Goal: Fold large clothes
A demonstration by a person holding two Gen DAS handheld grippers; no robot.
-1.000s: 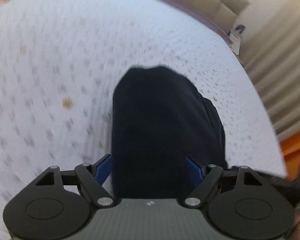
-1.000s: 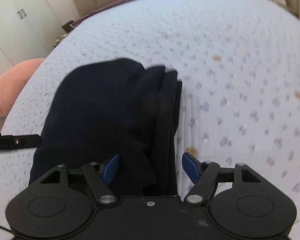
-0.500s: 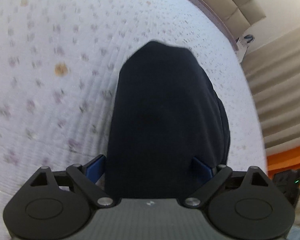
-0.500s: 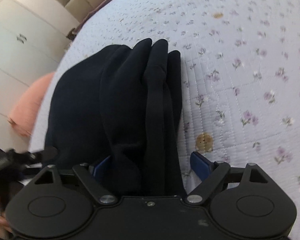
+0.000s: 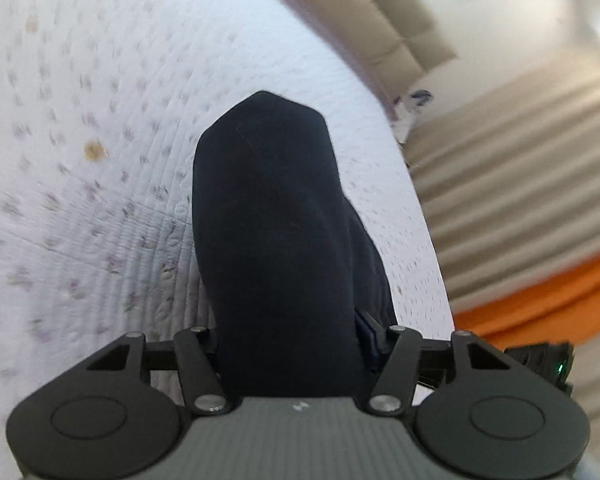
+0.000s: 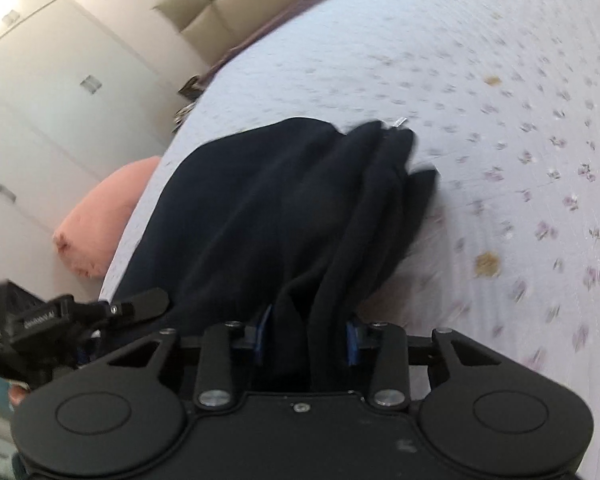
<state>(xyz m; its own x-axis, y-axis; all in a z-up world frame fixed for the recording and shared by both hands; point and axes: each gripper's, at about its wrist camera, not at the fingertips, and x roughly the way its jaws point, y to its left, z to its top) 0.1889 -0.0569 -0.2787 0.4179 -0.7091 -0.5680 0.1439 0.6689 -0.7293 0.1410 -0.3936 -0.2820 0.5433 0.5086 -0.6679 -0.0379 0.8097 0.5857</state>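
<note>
A folded dark navy garment [image 5: 276, 216] lies on a white bed quilt with small flowers [image 5: 80, 184]. My left gripper [image 5: 292, 344] is shut on the near end of the garment, which fills the gap between its fingers. In the right wrist view the same garment [image 6: 268, 216] shows stacked folded layers at its right edge. My right gripper [image 6: 306, 340] is shut on the near folds, its blue pads [image 6: 352, 340] pressing the cloth. The left gripper's body [image 6: 60, 320] shows at lower left of that view.
A pink pillow [image 6: 104, 216] lies at the bed's left edge beside white wardrobe doors [image 6: 40, 112]. A beige padded headboard [image 5: 392, 20] stands at the far end. Beige curtains [image 5: 520, 184] and orange fabric [image 5: 548, 292] are to the right of the bed.
Both grippers have closed from open onto the near end of the garment. The views have tilted up, showing more of the room.
</note>
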